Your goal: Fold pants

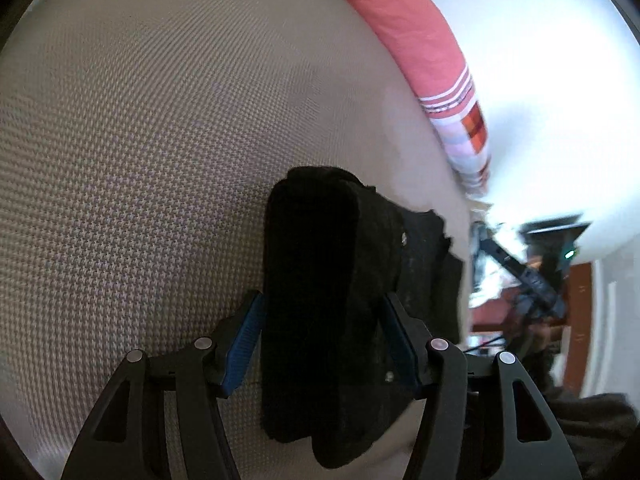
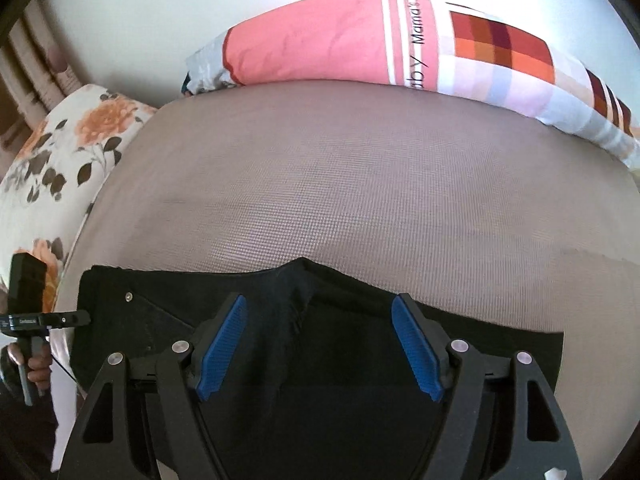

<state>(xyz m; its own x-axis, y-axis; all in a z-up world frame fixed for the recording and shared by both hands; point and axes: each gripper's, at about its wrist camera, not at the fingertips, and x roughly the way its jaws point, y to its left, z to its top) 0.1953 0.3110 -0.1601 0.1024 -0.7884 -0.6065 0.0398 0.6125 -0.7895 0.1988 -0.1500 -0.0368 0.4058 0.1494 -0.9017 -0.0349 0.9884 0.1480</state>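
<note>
The black pants [image 2: 352,320] lie folded on a beige woven bed cover [image 2: 320,200], with a waistband rivet near their left end. My right gripper [image 2: 320,344] hovers over their middle, pointing steeply down, jaws open and blue pads clear of the cloth. In the left wrist view a thick rounded fold of the pants [image 1: 312,260] fills the gap of my left gripper [image 1: 320,340], with both blue pads against it. The right wrist view shows the left gripper body [image 2: 28,312] at the pants' left edge, held by a hand [image 2: 38,368].
A long pink and checked pillow [image 2: 320,40] lies along the far side of the bed by a white wall and also appears in the left view [image 1: 420,40]. A floral pillow [image 2: 60,152] sits at the left end. Dark room clutter [image 1: 532,280] lies beyond the bed edge.
</note>
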